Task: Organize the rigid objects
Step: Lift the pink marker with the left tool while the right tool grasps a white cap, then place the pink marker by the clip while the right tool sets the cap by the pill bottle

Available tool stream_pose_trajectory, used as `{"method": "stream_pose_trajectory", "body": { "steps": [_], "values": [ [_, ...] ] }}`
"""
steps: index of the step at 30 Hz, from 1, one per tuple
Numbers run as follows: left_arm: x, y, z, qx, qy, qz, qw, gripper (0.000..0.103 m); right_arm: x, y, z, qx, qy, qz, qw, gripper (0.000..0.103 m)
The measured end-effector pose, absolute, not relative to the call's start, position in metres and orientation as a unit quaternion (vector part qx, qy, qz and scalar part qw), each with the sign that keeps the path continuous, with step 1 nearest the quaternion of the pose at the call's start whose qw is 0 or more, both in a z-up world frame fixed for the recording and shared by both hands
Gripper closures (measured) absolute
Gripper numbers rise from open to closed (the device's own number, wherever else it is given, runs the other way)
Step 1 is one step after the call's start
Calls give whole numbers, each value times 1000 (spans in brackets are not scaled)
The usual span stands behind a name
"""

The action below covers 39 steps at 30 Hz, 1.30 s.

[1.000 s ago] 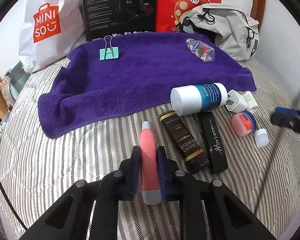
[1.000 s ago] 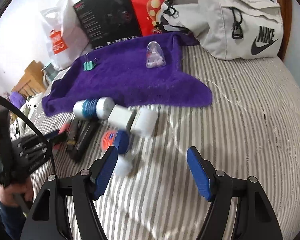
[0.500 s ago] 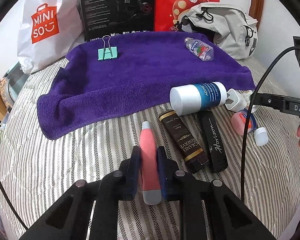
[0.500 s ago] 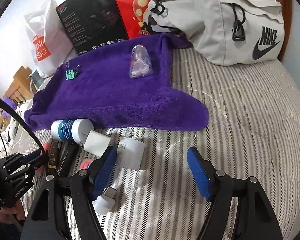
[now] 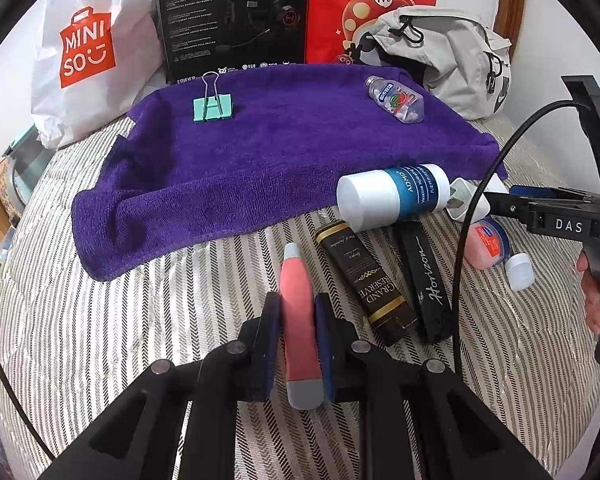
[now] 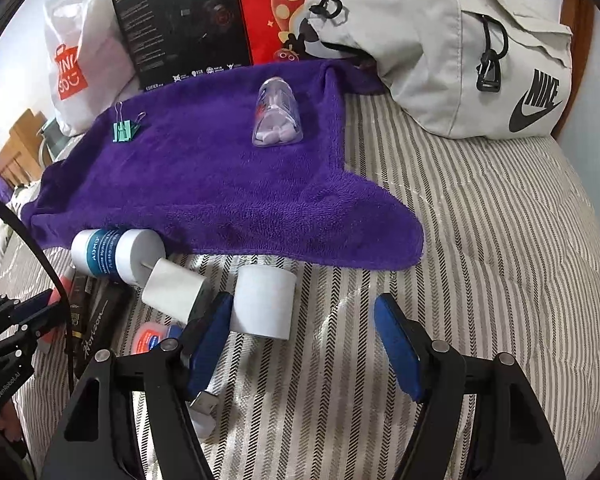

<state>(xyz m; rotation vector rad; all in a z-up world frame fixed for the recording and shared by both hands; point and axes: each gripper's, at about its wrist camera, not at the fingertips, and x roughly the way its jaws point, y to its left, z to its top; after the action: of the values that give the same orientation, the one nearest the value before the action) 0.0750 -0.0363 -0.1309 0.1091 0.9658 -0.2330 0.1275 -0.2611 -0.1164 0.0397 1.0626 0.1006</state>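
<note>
My left gripper is shut on a pink tube with a grey cap, low over the striped bed cover. Beside it lie a brown tube, a black tube, a blue-and-white bottle, a white charger and a pink jar. A teal binder clip and a clear bottle rest on the purple towel. My right gripper is open, with a white cylinder just inside its left finger and the white charger left of it.
A grey backpack, a red bag, a black box and a white shopping bag stand along the back. Bare striped bed cover stretches to the right of the towel. A person's hand holds the right gripper.
My right gripper has moved in towards the white cylinder and charger, still open. My left gripper stays put, shut on the pink tube.
</note>
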Motion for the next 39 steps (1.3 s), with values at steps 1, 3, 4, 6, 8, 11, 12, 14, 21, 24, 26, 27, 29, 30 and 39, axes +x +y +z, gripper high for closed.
{"method": "stream_pose_trajectory", "body": {
  "steps": [1,3,4,6,8,11,12,14,21,24,26,27,29,30,39],
  "values": [
    [75,-36,-131,52,463,-112,878,85,127,-259,-116,14,505,47,862,35],
    [76,-36,-130,51,463,-112,878,85,125,-254,-116,4,500,47,864,48],
    [76,-36,-131,51,463,-111,878,85,124,-251,-115,-1,497,53,866,51],
    [76,-37,-130,52,463,-109,878,85,123,-251,-114,2,492,62,868,64],
    [77,-38,-130,54,464,-109,877,85,123,-254,-113,10,492,72,867,64],
    [78,-37,-130,52,467,-111,876,85,120,-260,-110,15,498,82,863,64],
    [78,-36,-129,49,468,-112,875,85,117,-265,-108,21,497,86,863,64],
    [80,-34,-129,43,471,-114,874,86,113,-271,-103,30,495,91,864,64],
    [82,-29,-127,29,475,-108,873,86,98,-284,-84,34,490,106,865,64],
    [83,-25,-123,23,474,-109,874,86,96,-283,-81,33,490,111,864,64],
    [83,-22,-120,20,472,-106,875,86,96,-283,-81,37,489,116,864,64],
    [83,-20,-118,18,471,-106,876,86,96,-282,-82,41,491,122,862,64],
    [83,-16,-114,12,469,-105,877,86,97,-280,-82,41,491,125,861,64],
    [83,-14,-113,10,468,-105,877,86,97,-278,-81,42,491,129,860,64],
    [91,-3,-93,4,457,-98,884,86,105,-267,-71,48,484,154,860,64]
  ]
}}
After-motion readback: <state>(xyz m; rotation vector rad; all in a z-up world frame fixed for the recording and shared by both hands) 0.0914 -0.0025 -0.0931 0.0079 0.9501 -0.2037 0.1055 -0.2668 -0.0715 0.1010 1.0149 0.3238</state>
